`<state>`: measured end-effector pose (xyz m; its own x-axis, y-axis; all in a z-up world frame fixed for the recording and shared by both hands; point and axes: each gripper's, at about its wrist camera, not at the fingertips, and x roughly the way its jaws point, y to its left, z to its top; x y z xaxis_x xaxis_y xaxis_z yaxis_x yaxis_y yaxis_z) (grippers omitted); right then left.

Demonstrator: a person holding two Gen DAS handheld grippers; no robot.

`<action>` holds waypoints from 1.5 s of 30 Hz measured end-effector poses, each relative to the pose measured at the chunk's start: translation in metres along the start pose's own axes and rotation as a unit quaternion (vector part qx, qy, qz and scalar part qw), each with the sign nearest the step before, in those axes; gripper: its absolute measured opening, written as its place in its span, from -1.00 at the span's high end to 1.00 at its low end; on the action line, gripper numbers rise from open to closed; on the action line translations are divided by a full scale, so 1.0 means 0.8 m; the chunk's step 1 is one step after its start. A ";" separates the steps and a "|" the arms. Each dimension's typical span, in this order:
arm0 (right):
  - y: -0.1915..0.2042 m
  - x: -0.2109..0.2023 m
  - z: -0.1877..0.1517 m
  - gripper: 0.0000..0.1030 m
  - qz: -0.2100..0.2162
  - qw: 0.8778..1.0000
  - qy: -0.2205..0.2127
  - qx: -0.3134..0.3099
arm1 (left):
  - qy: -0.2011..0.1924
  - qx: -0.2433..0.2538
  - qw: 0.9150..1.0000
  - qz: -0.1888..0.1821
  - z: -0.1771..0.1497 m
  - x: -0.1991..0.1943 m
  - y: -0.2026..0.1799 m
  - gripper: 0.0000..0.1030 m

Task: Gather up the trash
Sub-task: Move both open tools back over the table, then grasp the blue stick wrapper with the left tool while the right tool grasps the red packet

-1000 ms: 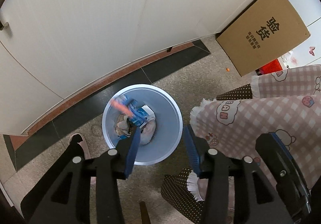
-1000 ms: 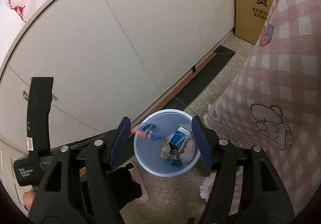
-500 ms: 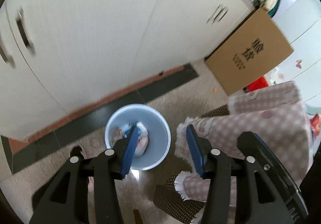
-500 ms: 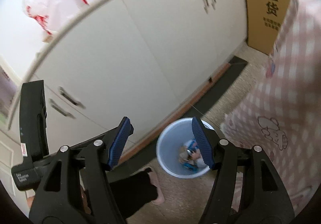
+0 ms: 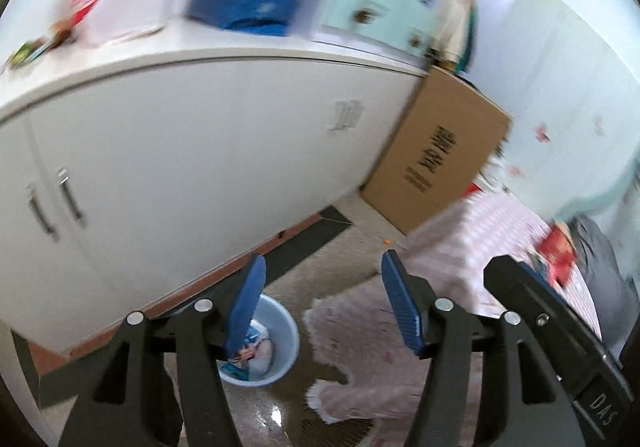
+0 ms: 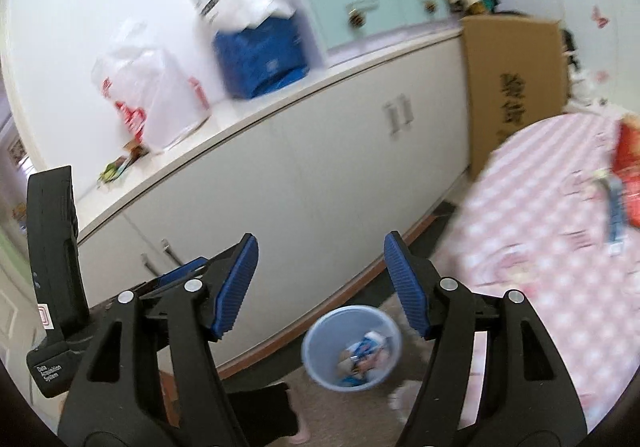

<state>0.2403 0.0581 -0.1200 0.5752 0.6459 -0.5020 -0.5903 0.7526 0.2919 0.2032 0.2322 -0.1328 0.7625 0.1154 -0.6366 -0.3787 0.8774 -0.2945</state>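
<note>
A light blue trash bin (image 5: 276,351) stands on the floor by the white cabinet, with wrappers and crumpled paper inside; it also shows in the right wrist view (image 6: 352,353). My left gripper (image 5: 324,303) is open and empty, high above the bin. My right gripper (image 6: 320,283) is open and empty, also well above the bin. A red wrapper (image 6: 628,163) and a blue wrapper (image 6: 616,215) lie on the pink checked tablecloth (image 6: 540,247). The red wrapper also shows in the left wrist view (image 5: 558,251).
A long white cabinet (image 5: 200,167) runs along the wall, with a white plastic bag (image 6: 152,95) and a blue bag (image 6: 260,55) on top. A cardboard box (image 5: 436,159) leans at its end. The table with the pink cloth (image 5: 472,239) is on the right.
Both grippers have risen and tilted up from the bin, which now looks smaller and lower in both views. The cabinet top and the table top have come into sight. Both stay open.
</note>
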 end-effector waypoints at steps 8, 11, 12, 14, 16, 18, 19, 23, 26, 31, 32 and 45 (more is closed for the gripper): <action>-0.136 -0.093 0.011 -0.30 -0.103 0.994 -0.027 0.034 | 0.047 0.108 0.991 -0.064 -0.024 0.037 -0.165 -0.17; -0.194 -0.120 0.011 -0.30 -0.144 0.988 -0.030 0.056 | 0.059 0.158 0.982 -0.083 -0.042 0.051 -0.226 -0.17; -0.210 -0.125 0.010 -0.30 -0.153 0.986 -0.028 0.064 | 0.062 0.173 0.979 -0.090 -0.048 0.055 -0.243 -0.17; -0.246 -0.136 0.008 -0.30 -0.168 0.982 -0.027 0.085 | 0.072 0.200 0.972 -0.101 -0.054 0.070 -0.278 -0.17; -0.275 -0.144 0.003 -0.30 -0.179 0.978 -0.023 0.101 | 0.088 0.218 0.966 -0.111 -0.061 0.085 -0.307 -0.17; -0.302 -0.148 -0.003 -0.30 -0.182 0.976 -0.018 0.115 | 0.100 0.228 0.962 -0.109 -0.069 0.096 -0.327 -0.17; -0.307 -0.147 -0.003 -0.30 -0.183 0.976 -0.014 0.118 | 0.101 0.233 0.961 -0.110 -0.072 0.103 -0.337 -0.17; -0.338 -0.140 -0.007 -0.31 -0.190 0.974 0.006 0.126 | 0.118 0.243 0.958 -0.097 -0.083 0.133 -0.360 -0.17; -0.345 -0.133 -0.008 -0.31 -0.182 0.974 0.015 0.134 | 0.123 0.238 0.959 -0.090 -0.081 0.147 -0.362 -0.16; -0.354 -0.113 0.003 -0.31 -0.165 0.976 0.029 0.139 | 0.117 0.242 0.959 -0.088 -0.079 0.161 -0.367 0.47; -0.354 -0.109 0.006 -0.31 -0.163 0.976 0.030 0.138 | 0.119 0.242 0.958 -0.092 -0.077 0.162 -0.368 0.67; -0.352 -0.031 0.034 -0.14 -0.171 0.973 0.075 0.132 | 0.075 0.163 0.978 -0.107 -0.036 0.137 -0.293 0.78</action>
<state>0.4073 -0.1667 -0.1677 0.6113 0.3404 -0.7144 -0.2005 0.9399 0.2763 0.3608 0.0255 -0.1542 0.7109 -0.1347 -0.6903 -0.0138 0.9786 -0.2052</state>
